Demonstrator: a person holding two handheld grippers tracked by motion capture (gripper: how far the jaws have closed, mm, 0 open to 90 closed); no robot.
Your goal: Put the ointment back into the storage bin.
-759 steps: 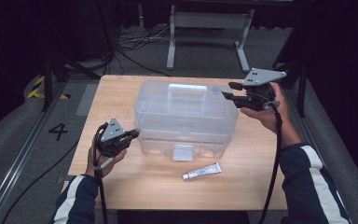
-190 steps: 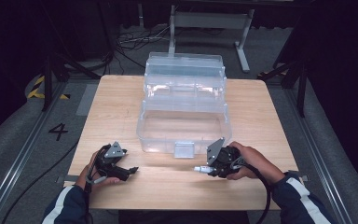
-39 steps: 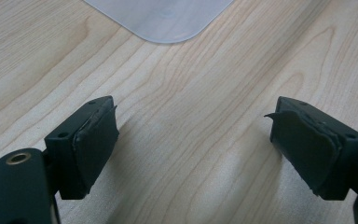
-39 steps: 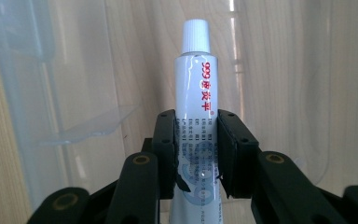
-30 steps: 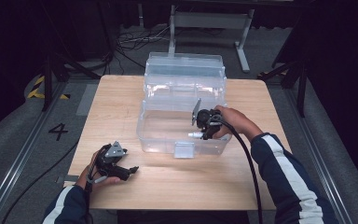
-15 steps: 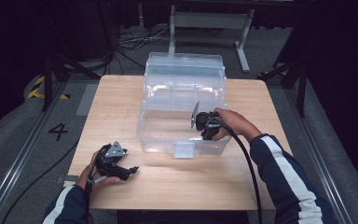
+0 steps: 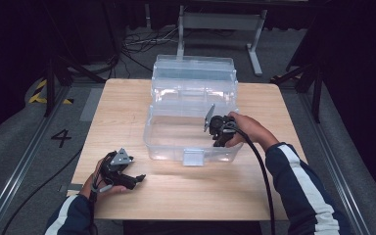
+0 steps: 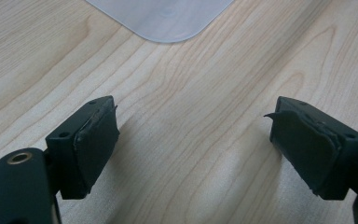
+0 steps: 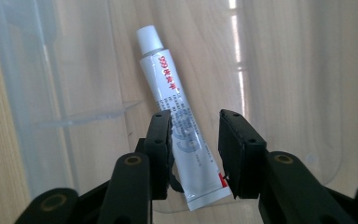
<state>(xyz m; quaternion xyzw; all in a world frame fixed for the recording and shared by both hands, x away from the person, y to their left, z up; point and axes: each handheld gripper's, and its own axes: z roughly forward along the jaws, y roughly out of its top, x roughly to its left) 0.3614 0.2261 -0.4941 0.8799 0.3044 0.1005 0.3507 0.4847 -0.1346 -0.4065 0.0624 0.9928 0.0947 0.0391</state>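
Observation:
A white tube (image 9: 177, 116) with red print and a white cap lies on the floor of the clear plastic box (image 7: 176, 147). My right gripper (image 9: 196, 126) reaches down into the box (image 9: 51, 93) from the right side (image 7: 219, 142). Its jaws have just been opening. The tube lies between them, with a gap at the right pad (image 9: 235, 149). My left gripper (image 7: 136, 180) rests low over the table's front left, open, with bare wood between its fingertips (image 8: 193, 135).
The box's hinged lid (image 7: 193, 73) stands open at the back. A latch (image 7: 192, 157) sits on the box's front wall. The wooden table (image 7: 215, 196) has free room in front of the box. A cable (image 7: 259, 171) trails from the right gripper along the sleeve.
The right gripper has shifted slightly lower inside the box, and the tube now rests on the box floor. The left hand has not moved.

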